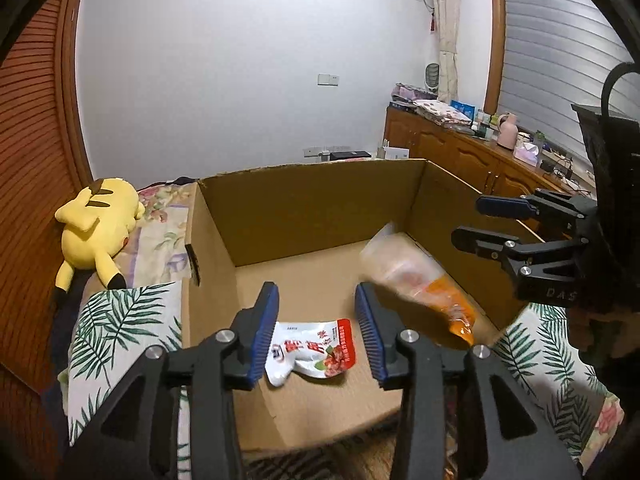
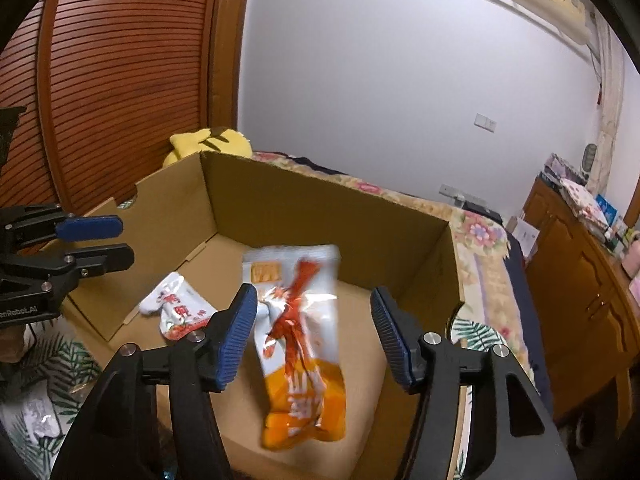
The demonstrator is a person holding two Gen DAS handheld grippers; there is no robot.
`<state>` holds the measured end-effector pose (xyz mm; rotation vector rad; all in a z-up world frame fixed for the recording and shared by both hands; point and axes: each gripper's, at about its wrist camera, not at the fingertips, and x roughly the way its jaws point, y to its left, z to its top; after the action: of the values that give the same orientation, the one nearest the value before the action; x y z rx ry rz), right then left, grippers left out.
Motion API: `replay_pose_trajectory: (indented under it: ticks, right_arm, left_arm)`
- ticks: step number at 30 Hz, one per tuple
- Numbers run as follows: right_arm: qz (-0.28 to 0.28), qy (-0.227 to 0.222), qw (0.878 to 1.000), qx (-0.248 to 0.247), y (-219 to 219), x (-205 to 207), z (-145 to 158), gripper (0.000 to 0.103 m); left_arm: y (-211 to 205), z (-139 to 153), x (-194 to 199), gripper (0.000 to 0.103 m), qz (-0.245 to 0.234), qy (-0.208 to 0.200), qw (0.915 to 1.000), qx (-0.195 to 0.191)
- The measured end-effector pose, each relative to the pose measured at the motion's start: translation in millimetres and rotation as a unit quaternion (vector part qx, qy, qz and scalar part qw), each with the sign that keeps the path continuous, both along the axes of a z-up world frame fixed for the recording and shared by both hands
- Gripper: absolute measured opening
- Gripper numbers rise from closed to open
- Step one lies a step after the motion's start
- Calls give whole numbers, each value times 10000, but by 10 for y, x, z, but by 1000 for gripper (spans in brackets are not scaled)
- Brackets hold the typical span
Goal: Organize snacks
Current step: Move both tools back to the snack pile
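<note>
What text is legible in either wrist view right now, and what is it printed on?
"D A S": on the right gripper body.
"enRobot.AI", start cut off: on the left gripper body.
White packet: large red characters and a round logo, too distorted to read.
Orange packet: motion-blurred, unreadable.
Items on the cabinet: too small to read.

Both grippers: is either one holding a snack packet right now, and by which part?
Neither. The left gripper is open above the white-and-red packet; the right gripper is open, and the blurred orange packet touches neither finger.
</note>
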<state>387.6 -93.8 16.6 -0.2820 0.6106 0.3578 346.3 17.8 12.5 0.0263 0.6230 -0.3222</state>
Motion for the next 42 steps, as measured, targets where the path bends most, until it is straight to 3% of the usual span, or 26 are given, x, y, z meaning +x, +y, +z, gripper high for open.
replay_pose_trajectory:
  ticks: [4, 16, 24, 42]
  right_arm:
    - [26, -29, 9998, 171, -33, -202, 68, 61]
    - [100, -5, 9978, 649, -109, -1063, 210, 62]
    - [-33, 331, 9966, 752, -145, -1350, -46, 62]
    - [-191, 1149, 9909, 668, -71, -1456, -699, 62]
  left_arm:
    - [28, 72, -181, 47, -32, -57, 10000, -62]
    - [95, 188, -796, 48, -76, -50, 9999, -45]
    - [215, 102, -1152, 49, -45, 68, 10000, -17]
    - [345, -495, -1565, 49, 29, 775, 9969, 134]
